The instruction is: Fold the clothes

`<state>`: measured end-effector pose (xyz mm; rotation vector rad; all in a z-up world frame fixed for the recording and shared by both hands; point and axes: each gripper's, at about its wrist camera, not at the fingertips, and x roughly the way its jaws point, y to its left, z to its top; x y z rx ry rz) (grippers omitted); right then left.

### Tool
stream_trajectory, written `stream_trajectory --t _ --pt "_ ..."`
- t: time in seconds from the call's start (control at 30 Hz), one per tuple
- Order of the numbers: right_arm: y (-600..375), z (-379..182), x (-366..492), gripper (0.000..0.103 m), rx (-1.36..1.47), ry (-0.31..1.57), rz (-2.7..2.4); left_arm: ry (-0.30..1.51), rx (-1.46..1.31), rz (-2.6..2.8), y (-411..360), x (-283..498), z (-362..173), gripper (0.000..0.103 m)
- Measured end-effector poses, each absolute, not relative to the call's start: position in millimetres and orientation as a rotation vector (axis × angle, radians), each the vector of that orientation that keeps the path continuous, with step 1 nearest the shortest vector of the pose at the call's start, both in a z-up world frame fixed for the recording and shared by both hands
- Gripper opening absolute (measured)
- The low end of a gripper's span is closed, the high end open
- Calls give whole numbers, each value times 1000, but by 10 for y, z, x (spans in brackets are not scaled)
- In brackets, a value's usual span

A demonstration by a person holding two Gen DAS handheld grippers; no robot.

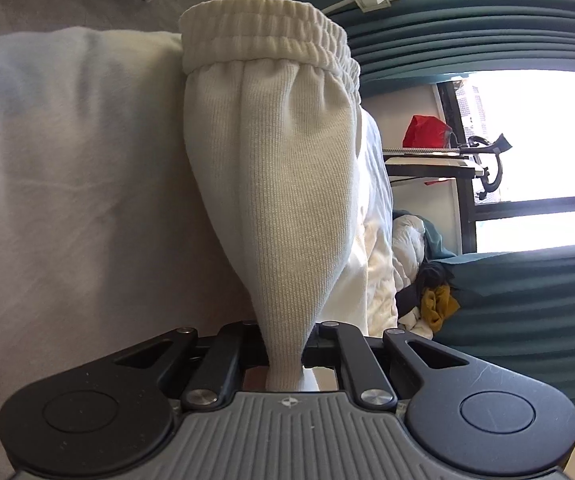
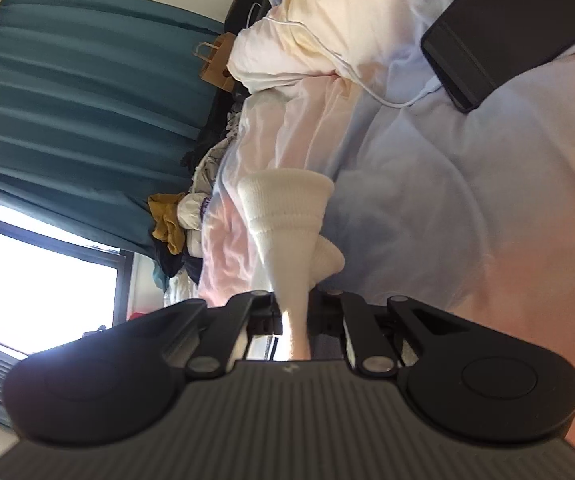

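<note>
The left gripper (image 1: 285,344) is pinching the cream knit garment (image 1: 283,184) tight between its jaws, the elastic cuff flaring away from it. The right gripper (image 2: 293,312) is clamping a white ribbed cuff (image 2: 287,208) above the pale duvet (image 2: 427,200), near a black case (image 2: 507,32).

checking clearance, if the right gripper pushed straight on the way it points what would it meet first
Probably the pale bedding: the right gripper, shut on a white sock, aims at it beyond the sock's cuff. Depth is unclear.

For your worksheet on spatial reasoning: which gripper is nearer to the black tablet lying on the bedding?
Right. The right gripper, shut on a white sock, faces the black tablet across the bedding. The left gripper view shows no tablet.
</note>
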<state>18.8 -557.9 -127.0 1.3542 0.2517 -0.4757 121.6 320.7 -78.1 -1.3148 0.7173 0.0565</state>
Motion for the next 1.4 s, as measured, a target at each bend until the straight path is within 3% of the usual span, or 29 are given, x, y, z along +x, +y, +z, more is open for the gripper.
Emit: stream_trajectory --t 0.07,0.27,0.33,0.37,0.77,1.07,1.4 --pt "-5609 -1351 189 9 1371 288 -497 719 -1325 61 3225 1147 -806 11" --pt "-5637 -1483 199 10 1398 326 -520 664 -1210 147 3172 826 -596 34" --pt "-5642 -1516 202 10 1402 336 -525 658 -1146 147 3096 725 -488 49" --pt "-5644 -1533 204 10 1404 341 -527 655 -1103 146 3038 669 -425 50" --pt "-5635 -1538 275 10 1325 381 -537 556 -574 -51 1657 988 344 50" --pt "-5661 -1530 269 10 1314 376 -524 632 -188 -250 540 1410 -9 49" --pt "-5605 -1399 319 10 1239 355 -518 774 -74 -271 504 1833 -561 46"
